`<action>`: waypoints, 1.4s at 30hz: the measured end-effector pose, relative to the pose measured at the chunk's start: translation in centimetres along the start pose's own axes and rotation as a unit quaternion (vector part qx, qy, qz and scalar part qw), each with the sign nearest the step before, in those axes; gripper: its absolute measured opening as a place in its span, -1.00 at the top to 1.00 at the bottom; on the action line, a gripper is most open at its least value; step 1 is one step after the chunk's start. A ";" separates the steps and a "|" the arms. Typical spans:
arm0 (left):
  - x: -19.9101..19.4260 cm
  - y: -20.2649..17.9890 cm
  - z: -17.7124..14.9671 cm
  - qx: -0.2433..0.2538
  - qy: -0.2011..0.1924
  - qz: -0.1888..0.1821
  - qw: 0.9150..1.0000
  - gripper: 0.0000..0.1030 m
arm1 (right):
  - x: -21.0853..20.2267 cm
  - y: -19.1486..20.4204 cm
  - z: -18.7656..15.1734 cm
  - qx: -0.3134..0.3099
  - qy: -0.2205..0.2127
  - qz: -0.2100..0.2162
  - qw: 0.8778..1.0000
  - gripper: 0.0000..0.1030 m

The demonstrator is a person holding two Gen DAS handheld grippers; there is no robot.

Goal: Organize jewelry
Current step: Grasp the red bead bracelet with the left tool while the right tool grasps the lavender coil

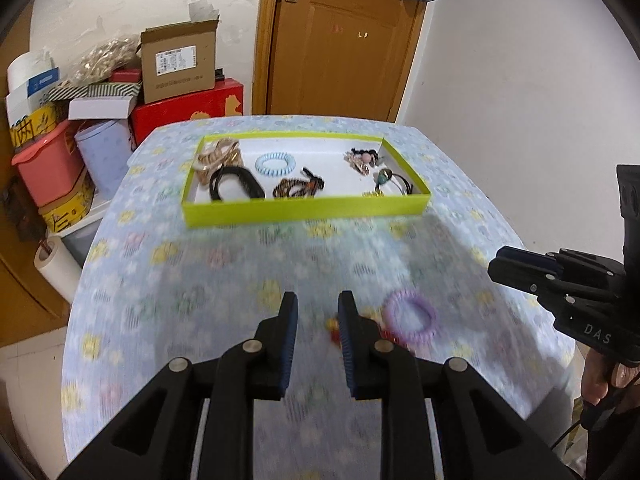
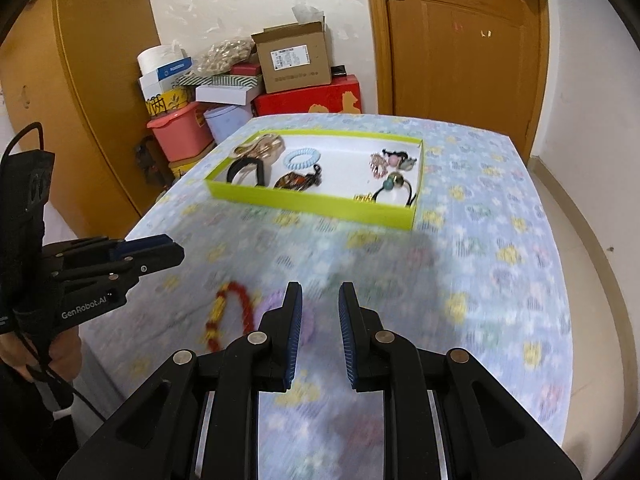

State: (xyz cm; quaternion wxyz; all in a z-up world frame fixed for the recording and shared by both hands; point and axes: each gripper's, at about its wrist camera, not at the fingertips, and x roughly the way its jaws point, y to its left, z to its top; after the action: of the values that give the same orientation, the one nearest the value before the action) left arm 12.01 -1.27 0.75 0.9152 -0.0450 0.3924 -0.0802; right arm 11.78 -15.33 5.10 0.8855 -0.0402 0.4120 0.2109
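The left gripper point(image 1: 318, 300) is held parted with nothing between its pads, as is the right gripper point(image 2: 320, 292). A red-and-yellow bracelet point(image 2: 230, 316) and purple coil band point(image 1: 410, 316) lie on the near tablecloth point(image 1: 240, 264); the green tray point(image 1: 304, 208) sits far.

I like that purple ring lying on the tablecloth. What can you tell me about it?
The purple ring is a spiral coil hair tie, lilac and plastic-looking, lying flat on the flowered tablecloth, outside the green tray. It looks blurred. Nothing grips it. A red and yellow bracelet lies beside it; whether they touch is unclear.
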 end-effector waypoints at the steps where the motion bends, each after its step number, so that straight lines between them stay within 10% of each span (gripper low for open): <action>1: -0.3 -0.1 -0.5 -0.002 0.001 -0.001 1.000 0.58 | -0.4 0.2 -0.5 0.002 0.000 0.001 1.000 0.62; 38: 4.6 -2.9 -3.3 0.004 0.048 0.026 0.998 0.51 | 3.5 -0.2 -2.7 0.010 0.033 0.005 0.999 0.39; 42: 4.7 -2.8 -3.4 0.024 0.040 0.051 0.998 0.79 | 5.0 0.0 -2.3 0.002 0.040 0.007 0.999 0.39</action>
State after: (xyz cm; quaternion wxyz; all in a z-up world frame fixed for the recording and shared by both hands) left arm 12.46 -4.92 -4.51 0.9023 0.0003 0.4289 -0.0442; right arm 13.03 -14.23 -0.10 0.8669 -0.0436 0.4480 0.2144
